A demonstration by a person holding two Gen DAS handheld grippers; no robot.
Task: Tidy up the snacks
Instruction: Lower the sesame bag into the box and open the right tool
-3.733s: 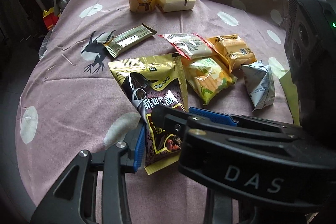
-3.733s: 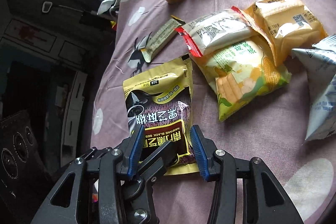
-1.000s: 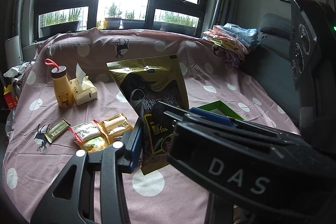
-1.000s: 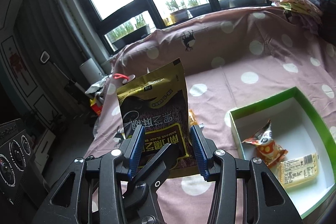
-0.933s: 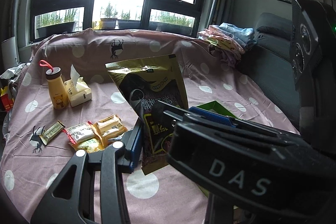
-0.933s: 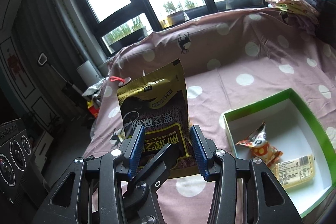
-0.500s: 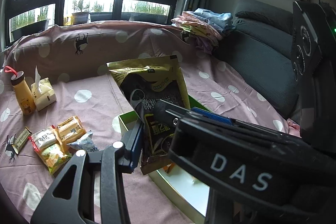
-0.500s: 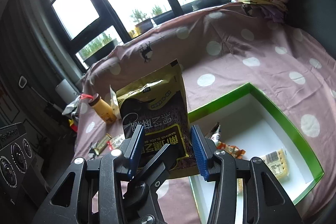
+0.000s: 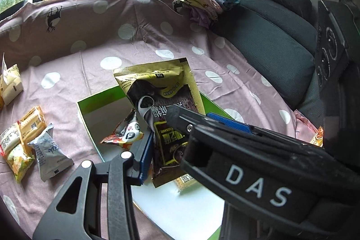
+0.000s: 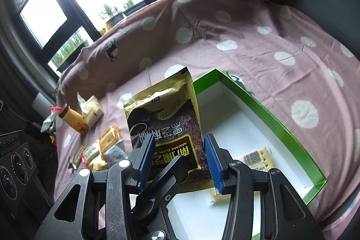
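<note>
Over the green box (image 10: 265, 109) | black sesame pouch (image 10: 166, 125) just carried across from the bed's snack pile | both jaws clamped on it | hanging above white floor, drop looks next

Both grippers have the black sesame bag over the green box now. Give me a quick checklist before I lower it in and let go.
1. Grip: left gripper and right gripper both shut on the gold sesame bag: ok.
2. Bag over the green box: its lower edge hangs above the white floor: ok.
3. Landing room: panda snack and cracker pack lie in the box, bare floor beside them: ok.
4. Bag clear of the box walls: cannot tell, the bag hides the near rim.
5. Bag attitude: upright, slightly tilted: ok.
6. Other snacks: the silver packet lies outside the box: ok.
</note>
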